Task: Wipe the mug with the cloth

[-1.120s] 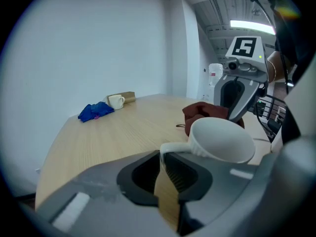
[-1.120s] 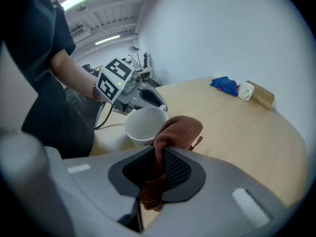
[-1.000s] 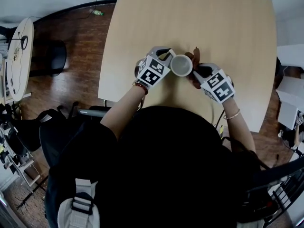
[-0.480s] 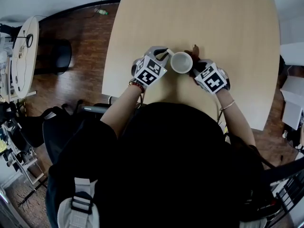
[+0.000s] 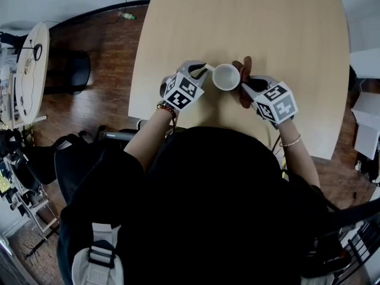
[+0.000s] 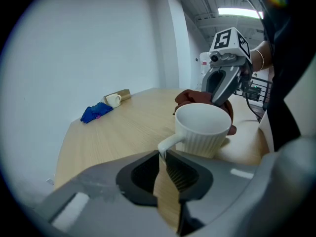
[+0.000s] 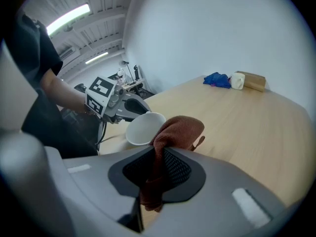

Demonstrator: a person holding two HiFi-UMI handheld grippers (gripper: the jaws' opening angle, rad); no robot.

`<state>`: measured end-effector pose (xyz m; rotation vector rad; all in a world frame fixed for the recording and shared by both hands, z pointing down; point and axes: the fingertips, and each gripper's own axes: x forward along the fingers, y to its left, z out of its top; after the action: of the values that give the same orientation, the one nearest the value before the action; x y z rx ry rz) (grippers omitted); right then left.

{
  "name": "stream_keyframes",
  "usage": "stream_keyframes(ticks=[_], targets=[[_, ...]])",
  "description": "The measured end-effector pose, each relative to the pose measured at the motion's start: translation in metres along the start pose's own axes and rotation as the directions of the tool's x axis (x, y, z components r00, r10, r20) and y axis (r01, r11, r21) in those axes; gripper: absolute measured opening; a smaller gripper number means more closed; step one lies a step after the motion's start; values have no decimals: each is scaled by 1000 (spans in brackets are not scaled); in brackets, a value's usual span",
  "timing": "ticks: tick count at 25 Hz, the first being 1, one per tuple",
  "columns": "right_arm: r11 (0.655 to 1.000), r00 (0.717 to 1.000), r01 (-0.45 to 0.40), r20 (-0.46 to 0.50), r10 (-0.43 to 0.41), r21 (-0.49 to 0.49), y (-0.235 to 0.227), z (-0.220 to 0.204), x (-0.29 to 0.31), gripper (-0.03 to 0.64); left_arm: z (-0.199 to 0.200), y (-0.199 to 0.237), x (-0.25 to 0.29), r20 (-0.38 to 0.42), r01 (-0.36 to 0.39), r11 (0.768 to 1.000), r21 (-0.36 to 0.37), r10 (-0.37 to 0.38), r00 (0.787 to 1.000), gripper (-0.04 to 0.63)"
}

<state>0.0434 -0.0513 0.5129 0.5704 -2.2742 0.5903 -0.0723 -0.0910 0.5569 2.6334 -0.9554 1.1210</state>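
A white ribbed mug [image 5: 226, 77] [image 6: 203, 129] [image 7: 143, 128] stands upright near the front edge of the pale wooden table [image 5: 273, 22]. My left gripper [image 5: 202, 69] [image 6: 163, 154] is shut on the mug's handle [image 6: 169, 141] from the left. My right gripper [image 5: 246, 86] [image 7: 157, 158] is shut on a rust-brown cloth [image 5: 243, 79] [image 7: 175, 132] [image 6: 190, 97], which is bunched against the mug's right side. Part of the cloth hangs down between the jaws.
At the far end of the table lie a blue crumpled cloth [image 6: 95, 112] [image 7: 217, 79], a small white cup [image 6: 113, 100] [image 7: 237, 81] and a brown box [image 6: 121, 94] [image 7: 252, 80]. A round side table [image 5: 27, 70] stands on the dark floor to the left.
The right gripper with the cloth has shifted around the mug's right side, forward then back, rubbing it. The mug and left gripper have stayed almost in place.
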Motion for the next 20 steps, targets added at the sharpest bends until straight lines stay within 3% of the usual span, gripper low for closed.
stream_keyframes(ticks=[14,20], targets=[[996,991,92,-94,-91,-2,-16,-26,43,49,-14,-15,-19,-14,-5,999,-53,5,1000,54],[993,994,98,-48,-96,59,-8,-20,33,49,-22,-23,-28,9,-9,996,-90,9,1000,55]])
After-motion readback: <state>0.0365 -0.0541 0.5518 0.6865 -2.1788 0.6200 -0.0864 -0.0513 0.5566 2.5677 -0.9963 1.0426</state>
